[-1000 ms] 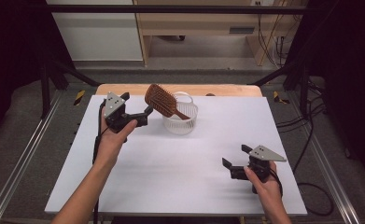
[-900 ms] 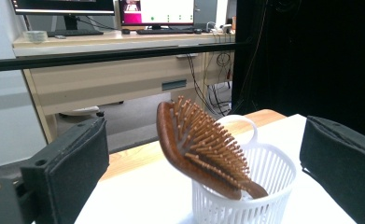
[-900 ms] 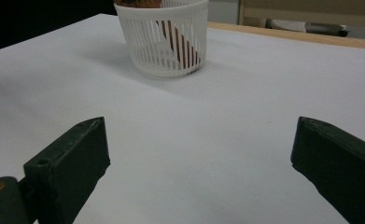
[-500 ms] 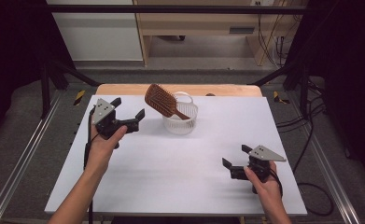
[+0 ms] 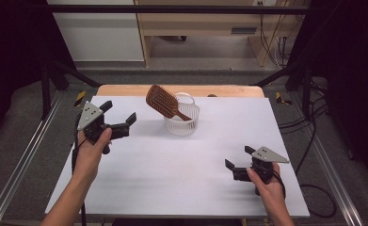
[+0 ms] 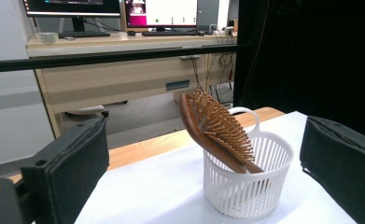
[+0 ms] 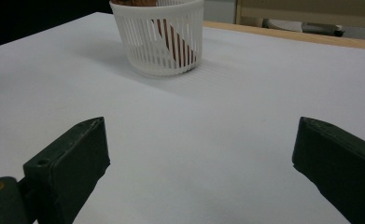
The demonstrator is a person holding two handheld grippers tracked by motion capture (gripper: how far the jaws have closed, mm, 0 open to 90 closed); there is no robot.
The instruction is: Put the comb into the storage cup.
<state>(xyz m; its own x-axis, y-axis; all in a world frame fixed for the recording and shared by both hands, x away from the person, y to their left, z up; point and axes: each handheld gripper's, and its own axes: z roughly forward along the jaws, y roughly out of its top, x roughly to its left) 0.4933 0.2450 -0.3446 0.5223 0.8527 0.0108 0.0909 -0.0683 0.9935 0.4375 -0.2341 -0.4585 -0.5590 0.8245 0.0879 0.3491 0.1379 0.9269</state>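
Observation:
A brown wooden hairbrush [image 5: 164, 102] [image 6: 216, 131] leans handle-down in a small white slatted basket [image 5: 182, 123] [image 6: 248, 186] [image 7: 157, 35] at the back middle of the white table [image 5: 172, 165]. The brush head sticks out up and to the left. My left gripper [image 5: 119, 117] is held open above the table, to the left of the basket and apart from the brush, with nothing between its jaws. My right gripper [image 5: 237, 159] rests open near the front right of the table, its jaws pointing left with nothing in them.
A wooden strip [image 5: 125, 89] runs along the table's back edge. Metal rails [image 5: 21, 160] flank the table. Behind stand a wooden desk [image 6: 124, 70] with monitors and cables on the floor [image 5: 304, 122].
My left gripper has let go of the hairbrush and drawn back to the left, away from the basket. The brush stays leaning in the basket. The right gripper has not moved.

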